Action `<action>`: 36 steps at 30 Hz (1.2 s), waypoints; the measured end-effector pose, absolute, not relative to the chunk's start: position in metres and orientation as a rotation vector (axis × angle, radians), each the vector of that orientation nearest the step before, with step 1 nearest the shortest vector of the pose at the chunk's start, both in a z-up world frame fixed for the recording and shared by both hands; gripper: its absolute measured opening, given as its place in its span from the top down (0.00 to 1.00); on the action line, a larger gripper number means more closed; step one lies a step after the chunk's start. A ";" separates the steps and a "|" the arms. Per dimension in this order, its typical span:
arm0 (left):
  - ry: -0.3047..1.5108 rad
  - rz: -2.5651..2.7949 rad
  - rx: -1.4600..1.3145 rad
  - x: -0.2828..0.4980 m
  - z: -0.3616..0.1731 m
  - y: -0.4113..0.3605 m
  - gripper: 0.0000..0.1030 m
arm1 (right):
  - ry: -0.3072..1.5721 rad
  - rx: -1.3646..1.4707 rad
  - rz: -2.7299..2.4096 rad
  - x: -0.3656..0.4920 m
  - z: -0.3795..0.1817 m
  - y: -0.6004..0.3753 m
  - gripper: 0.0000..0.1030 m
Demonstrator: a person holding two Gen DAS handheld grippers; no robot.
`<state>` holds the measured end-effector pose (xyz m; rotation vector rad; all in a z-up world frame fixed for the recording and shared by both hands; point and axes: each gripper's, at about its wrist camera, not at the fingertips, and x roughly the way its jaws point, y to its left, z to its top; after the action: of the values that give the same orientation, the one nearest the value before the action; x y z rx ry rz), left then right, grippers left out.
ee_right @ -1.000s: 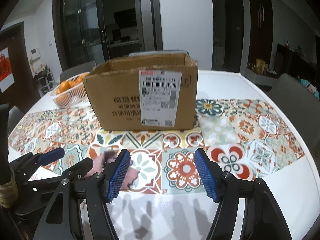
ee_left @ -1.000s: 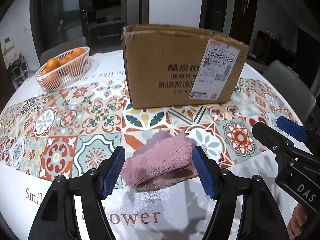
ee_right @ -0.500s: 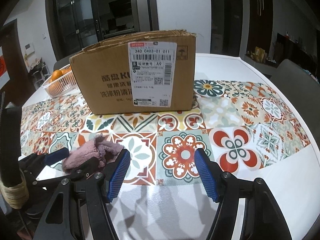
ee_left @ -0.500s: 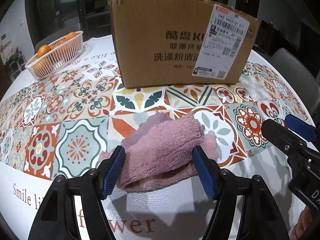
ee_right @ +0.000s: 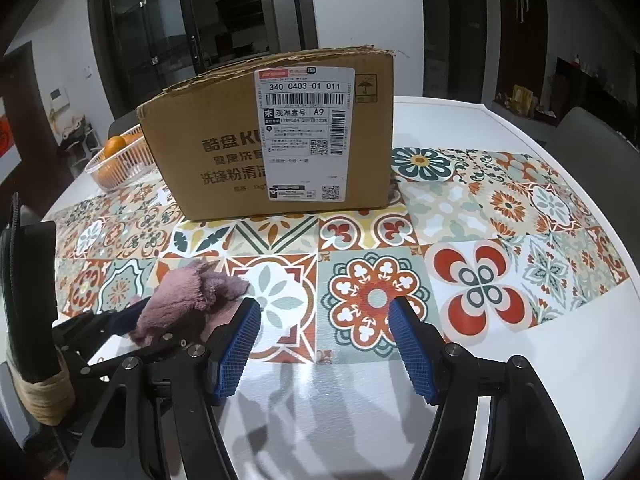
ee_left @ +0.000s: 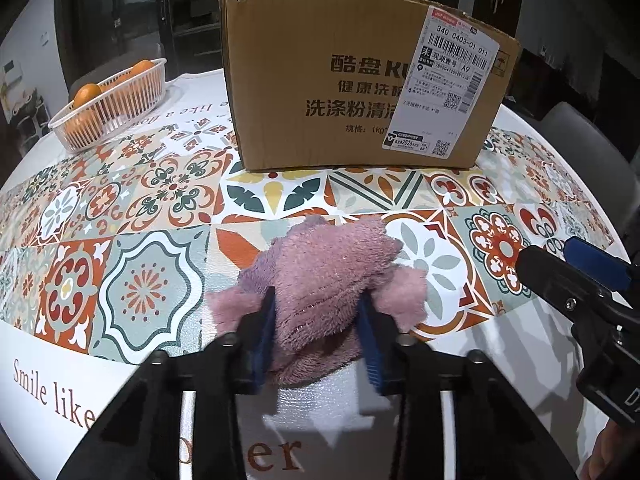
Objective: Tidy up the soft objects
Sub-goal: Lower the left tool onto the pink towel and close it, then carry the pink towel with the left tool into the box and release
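A fluffy pink cloth point(ee_left: 328, 276) lies bunched on the patterned tablecloth in front of a brown cardboard box point(ee_left: 352, 92). My left gripper point(ee_left: 320, 336) is shut on the near part of the pink cloth, its blue pads pressing both sides. In the right wrist view the cloth point(ee_right: 188, 296) shows at the lower left, held in the left gripper point(ee_right: 132, 322). My right gripper point(ee_right: 324, 344) is open and empty, low over the table to the right of the cloth. The box point(ee_right: 272, 148) stands open-topped behind; its inside is hidden.
A white plastic basket of oranges point(ee_left: 112, 104) stands at the back left of the round table point(ee_right: 520, 380); it also shows behind the box in the right wrist view point(ee_right: 120, 156). Grey chairs point(ee_left: 588, 140) stand around the table's far side.
My left gripper has moved forward and closed on the pink cloth, bunching it. The right gripper has come a little nearer the box and stays open.
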<state>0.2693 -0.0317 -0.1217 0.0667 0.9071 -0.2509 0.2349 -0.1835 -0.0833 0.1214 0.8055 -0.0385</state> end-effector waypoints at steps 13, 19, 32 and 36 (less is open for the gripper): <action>0.847 -0.263 0.043 0.252 -0.097 -0.024 0.83 | 0.794 0.133 -0.015 0.228 -0.077 -0.182 0.34; 0.810 -0.268 0.010 0.240 -0.079 -0.020 0.83 | 0.772 0.135 -0.013 0.220 -0.068 -0.183 0.34; 0.678 -0.264 -0.001 0.220 -0.030 -0.017 0.83 | 0.679 0.143 0.002 0.203 -0.035 -0.183 0.34; 0.640 -0.273 -0.006 0.216 -0.016 -0.017 0.83 | 0.650 0.151 0.002 0.200 -0.024 -0.185 0.34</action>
<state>0.2160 -0.0167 -0.0157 -0.0060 0.6402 -0.2727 0.1997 -0.1846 -0.0241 0.1514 0.6503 0.0025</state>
